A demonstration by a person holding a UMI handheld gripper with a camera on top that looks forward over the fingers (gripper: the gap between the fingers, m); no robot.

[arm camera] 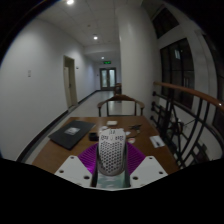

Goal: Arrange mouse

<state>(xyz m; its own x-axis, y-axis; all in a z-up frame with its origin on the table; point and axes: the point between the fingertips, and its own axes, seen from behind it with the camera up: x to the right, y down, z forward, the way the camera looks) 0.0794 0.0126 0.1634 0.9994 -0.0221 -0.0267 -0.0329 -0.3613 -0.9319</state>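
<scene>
- The white perforated mouse (111,157) stands upright between the purple pads (88,158).
- The gripper (111,170) fingers press it from both sides, above the wooden table (62,152).

A pale grey mouse (111,152) with a honeycomb pattern of small dark holes across its shell sits between the gripper's (111,176) white fingers, whose inner pads (88,157) are bright purple. The table (60,150) beneath is warm brown wood. At about ten o'clock from the mouse lies a dark grey, nearly black mat (72,132). At twelve o'clock stands a brown wooden chair (122,103). Beyond, corridor walls (35,70) are white, and a green sign (106,60) glows above a distant door.
</scene>
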